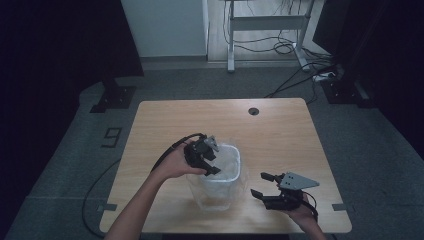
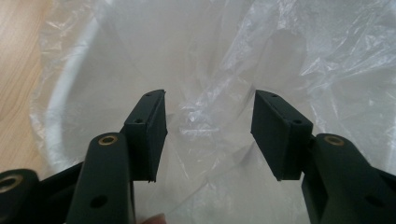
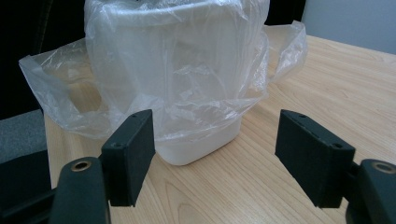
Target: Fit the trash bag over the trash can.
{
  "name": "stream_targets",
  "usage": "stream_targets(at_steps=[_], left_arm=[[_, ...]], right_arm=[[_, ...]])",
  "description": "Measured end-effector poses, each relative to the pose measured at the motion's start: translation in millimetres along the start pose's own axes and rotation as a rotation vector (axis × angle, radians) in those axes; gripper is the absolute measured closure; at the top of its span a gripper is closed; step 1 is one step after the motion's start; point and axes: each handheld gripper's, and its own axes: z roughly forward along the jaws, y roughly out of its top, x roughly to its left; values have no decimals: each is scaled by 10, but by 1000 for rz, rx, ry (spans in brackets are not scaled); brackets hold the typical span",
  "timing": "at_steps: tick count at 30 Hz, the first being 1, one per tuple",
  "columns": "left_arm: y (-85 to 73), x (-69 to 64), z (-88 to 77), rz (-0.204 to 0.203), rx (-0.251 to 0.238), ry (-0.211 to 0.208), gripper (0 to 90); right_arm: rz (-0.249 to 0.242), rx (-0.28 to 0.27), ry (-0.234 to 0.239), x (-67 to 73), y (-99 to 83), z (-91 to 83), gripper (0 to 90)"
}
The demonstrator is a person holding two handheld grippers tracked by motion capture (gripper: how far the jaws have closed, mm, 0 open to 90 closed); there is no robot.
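Fingers of left gripper standing apart, gripping nothing, hovering over clear bag lining white bin, right gripper gaping, empty, resting beside bin on wooden table.

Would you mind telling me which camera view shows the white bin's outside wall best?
The right gripper view: the white bin stands side-on, its base bare below the draped clear bag. The high view shows the bin small, from above. The left gripper view looks down inside, showing its rim through plastic.
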Motion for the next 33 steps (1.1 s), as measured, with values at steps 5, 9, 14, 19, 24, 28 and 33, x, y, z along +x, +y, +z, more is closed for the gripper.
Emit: stream_targets(at_steps=[5, 9, 14, 19, 24, 28, 33], left_arm=[[34, -21, 24, 5, 31, 9, 448], [40, -19, 35, 3, 34, 8, 441], [37, -29, 34, 1, 33, 10, 430], [-1, -22, 12, -12, -7, 2, 393], [-83, -13, -58, -35, -102, -12, 362], [-146, -14, -133, -41, -169, -20, 353], [-235, -13, -228, -66, -261, 4, 351]], right_arm=[[-3, 1, -1, 1, 0, -1, 282], [-1, 0, -3, -5, -2, -10, 282], [0, -3, -5, -8, -2, -18, 282], [-1, -2, -6, -9, 0, -24, 282], [3, -8, -8, -14, -1, -30, 282], [4, -6, -8, -13, 0, -29, 282], [2, -11, -10, -6, 3, -28, 282]])
